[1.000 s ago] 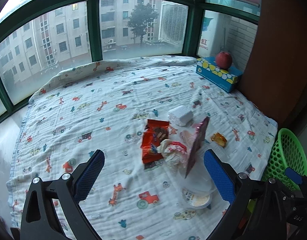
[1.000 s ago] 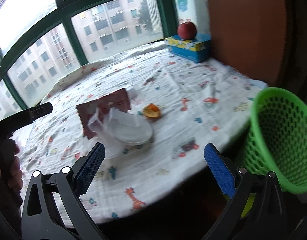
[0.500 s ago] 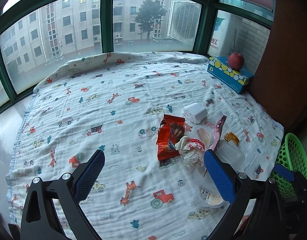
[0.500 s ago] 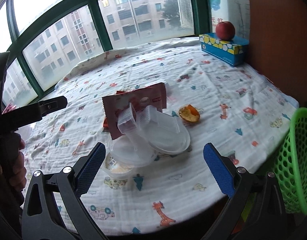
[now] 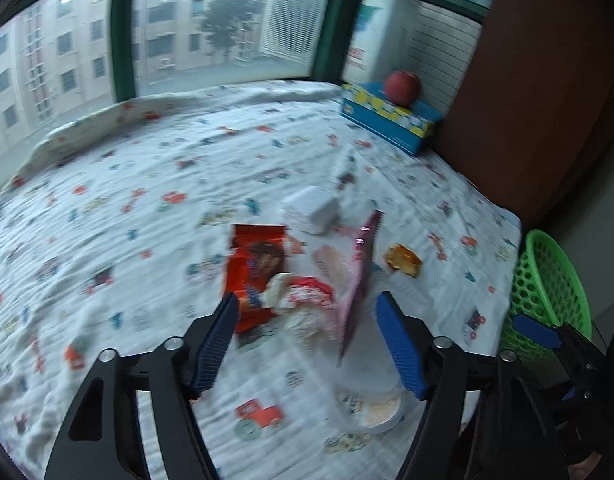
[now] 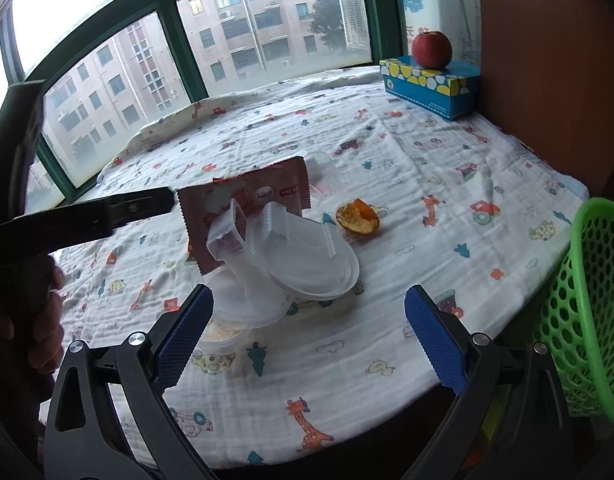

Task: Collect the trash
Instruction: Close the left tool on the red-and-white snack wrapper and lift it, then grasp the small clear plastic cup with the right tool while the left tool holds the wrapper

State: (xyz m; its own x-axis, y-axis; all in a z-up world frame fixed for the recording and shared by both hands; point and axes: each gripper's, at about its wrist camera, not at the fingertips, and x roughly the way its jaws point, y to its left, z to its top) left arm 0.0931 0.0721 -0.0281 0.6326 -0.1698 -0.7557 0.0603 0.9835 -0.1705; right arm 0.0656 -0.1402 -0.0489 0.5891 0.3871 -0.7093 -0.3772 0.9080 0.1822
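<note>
Trash collecting's barely begun, I'd say: left gripper [image 5: 307,334], jaws just been closing but still apart, holds nothing, crumpled wrapper [image 5: 303,304] between them, right gripper [image 6: 309,328] spread empty, clear tub [image 6: 291,256] at its 12 o'clock, green basket [image 6: 595,280] at 3 looks unfilled.

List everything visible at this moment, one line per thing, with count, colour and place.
Printed cloth: one, white with cartoon vehicles and animals, covering the surface by the window.
Tissue box: one, blue and yellow, far right corner.
Apple: one, red, on the tissue box.
Basket: one, green mesh, off the right edge.
Orange wrapper: one, lying flat mid-cloth.
Pink wrapper: one, standing on edge.
Crumpled paper: one, white and red, beside the orange wrapper.
White block: one, behind the wrappers.
Clear plastic containers: a stack, near edge.
Peel: one, orange.
Left gripper: jaws just been closing, nothing gripped.
Right gripper: jaws open, empty.
</note>
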